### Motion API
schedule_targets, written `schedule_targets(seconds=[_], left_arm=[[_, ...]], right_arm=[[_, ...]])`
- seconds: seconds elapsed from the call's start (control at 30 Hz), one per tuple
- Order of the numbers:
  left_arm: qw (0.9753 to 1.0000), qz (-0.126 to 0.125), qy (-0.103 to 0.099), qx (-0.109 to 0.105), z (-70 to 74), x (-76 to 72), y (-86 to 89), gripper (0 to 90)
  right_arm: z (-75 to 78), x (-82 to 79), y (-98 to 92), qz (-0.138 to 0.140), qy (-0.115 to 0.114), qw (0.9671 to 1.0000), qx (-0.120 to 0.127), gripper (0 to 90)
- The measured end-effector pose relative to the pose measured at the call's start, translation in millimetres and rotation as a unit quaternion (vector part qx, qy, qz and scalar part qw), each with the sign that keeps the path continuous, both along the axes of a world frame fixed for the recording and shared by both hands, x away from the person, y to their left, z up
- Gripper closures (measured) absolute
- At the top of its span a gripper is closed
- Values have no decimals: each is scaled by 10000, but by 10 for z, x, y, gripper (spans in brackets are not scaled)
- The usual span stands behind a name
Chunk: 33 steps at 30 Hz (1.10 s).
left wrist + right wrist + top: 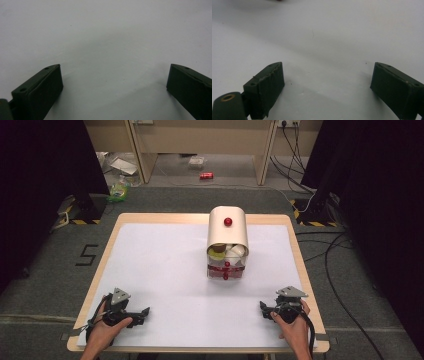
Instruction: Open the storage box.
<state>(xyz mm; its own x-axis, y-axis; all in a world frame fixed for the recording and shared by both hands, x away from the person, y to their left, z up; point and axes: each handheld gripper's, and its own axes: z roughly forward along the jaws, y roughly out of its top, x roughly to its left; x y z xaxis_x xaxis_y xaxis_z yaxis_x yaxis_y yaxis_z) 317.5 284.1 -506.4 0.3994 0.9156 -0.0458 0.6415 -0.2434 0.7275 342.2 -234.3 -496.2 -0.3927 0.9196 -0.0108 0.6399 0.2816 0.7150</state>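
Observation:
A cream bread-bin-like box [228,236] with a red knob [228,221] on its rounded lid stands at the middle of the table's far half. Its front shows cups or bowls inside and clear drawers with red knobs [226,270] below. My left gripper [145,312] rests open at the near left of the white table cover [165,270], held by a hand. My right gripper [262,307] rests open at the near right, also hand-held. In the left gripper view the gripper [113,80] has bare white surface between its jaws. The right gripper [327,77] looks the same in its own view.
The wooden table edge [300,265] frames the white cover. Beyond the table lie cables [330,250], a red can [206,175] on the floor, litter at the far left [119,190], and wooden furniture legs at the back.

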Motion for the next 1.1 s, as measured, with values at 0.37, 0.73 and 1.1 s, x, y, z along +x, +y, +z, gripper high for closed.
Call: schedule_targets(seconds=[0.37,0.73,1.1], left_arm=[[10000,-2,2,-5,0,1,2,0],[10000,1,-1,-5,0,0,0,0],[10000,-1,2,-8,0,1,1,0]], right_arm=[[14,-2,2,18,29,10000,51,143],[110,-4,39,126,-250,9996,56,176],[159,-6,73,83,-321,9994,131,185]])
